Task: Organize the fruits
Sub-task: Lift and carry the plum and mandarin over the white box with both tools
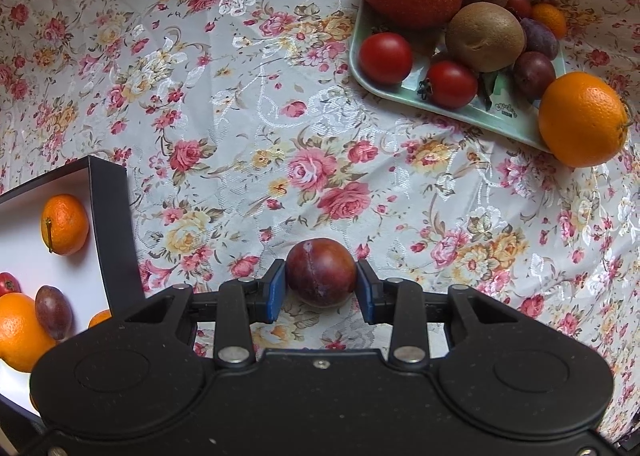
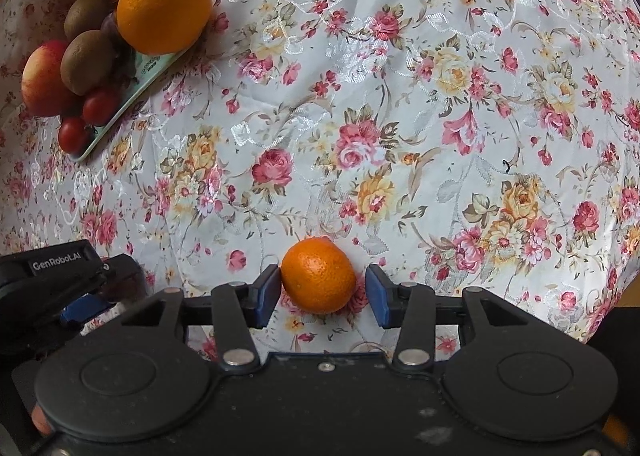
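**Two grippers, two fruits: plum gripped, mandarin bracketed**

Left wrist view: the left gripper (image 1: 321, 288) has both blue pads pressed on a dark red plum (image 1: 321, 272) above the floral tablecloth (image 1: 240, 96); the black-walled box (image 1: 110, 216) lies to its left, the green tray (image 1: 460, 112) well apart. A round, smooth plum could roll out — pad contact is narrow.

Right wrist view: the right gripper (image 2: 322, 290) is part-open around a mandarin (image 2: 318, 275) — left pad touching, right pad apart. Uneven closing could nudge it sideways.
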{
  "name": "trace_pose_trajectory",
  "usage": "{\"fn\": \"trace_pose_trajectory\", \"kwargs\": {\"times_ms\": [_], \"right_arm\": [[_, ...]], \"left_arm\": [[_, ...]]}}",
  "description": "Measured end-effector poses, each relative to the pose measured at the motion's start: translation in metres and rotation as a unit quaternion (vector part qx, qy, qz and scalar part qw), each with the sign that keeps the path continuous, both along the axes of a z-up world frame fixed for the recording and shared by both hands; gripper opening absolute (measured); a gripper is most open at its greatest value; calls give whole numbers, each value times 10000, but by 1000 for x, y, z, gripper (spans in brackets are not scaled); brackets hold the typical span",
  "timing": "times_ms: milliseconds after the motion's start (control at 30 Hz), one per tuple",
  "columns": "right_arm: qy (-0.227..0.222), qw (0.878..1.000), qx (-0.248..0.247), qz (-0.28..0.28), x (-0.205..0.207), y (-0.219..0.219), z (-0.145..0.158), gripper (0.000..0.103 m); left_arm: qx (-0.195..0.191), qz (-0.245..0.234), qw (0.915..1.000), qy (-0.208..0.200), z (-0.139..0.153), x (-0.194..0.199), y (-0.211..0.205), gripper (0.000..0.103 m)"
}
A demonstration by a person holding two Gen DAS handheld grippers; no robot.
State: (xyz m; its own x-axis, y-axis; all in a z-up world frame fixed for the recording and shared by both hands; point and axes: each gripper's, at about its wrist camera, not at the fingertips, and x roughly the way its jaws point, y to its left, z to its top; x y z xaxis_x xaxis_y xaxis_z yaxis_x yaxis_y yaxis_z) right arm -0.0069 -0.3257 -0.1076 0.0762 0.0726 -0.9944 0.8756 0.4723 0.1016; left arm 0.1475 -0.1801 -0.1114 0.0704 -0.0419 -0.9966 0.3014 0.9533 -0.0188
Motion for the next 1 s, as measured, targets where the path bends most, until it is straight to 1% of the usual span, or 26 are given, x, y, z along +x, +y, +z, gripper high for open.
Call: {"fn": "trace_pose_trajectory", "kwargs": {"times_ms": [33, 67, 267, 467, 633, 800, 1000], "right_arm": [[18, 10000, -39, 37, 1, 2, 0, 42], [23, 9999, -80, 89, 1, 2, 1, 41], [66, 9990, -357, 266, 2, 12, 8, 41], [1, 9994, -300, 156, 0, 4, 18, 41], [-161, 9993, -323, 101, -3, 1, 29, 41], [-104, 9995, -282, 58, -6, 1, 29, 41], [-92, 9996, -278, 33, -14, 7, 32, 41]], "left_arm": [[-6, -2, 10000, 1, 0, 0, 0, 45], [-13, -7, 10000, 2, 1, 0, 0, 45], [-51, -35, 10000, -68, 6, -1, -2, 45], [-73, -91, 9999, -103, 11, -6, -5, 45], [-59, -133, 9997, -183, 16, -14, -7, 45], [47, -124, 9995, -277, 22, -22, -4, 45], [-78, -141, 9993, -328, 31, -32, 4, 45]]}}
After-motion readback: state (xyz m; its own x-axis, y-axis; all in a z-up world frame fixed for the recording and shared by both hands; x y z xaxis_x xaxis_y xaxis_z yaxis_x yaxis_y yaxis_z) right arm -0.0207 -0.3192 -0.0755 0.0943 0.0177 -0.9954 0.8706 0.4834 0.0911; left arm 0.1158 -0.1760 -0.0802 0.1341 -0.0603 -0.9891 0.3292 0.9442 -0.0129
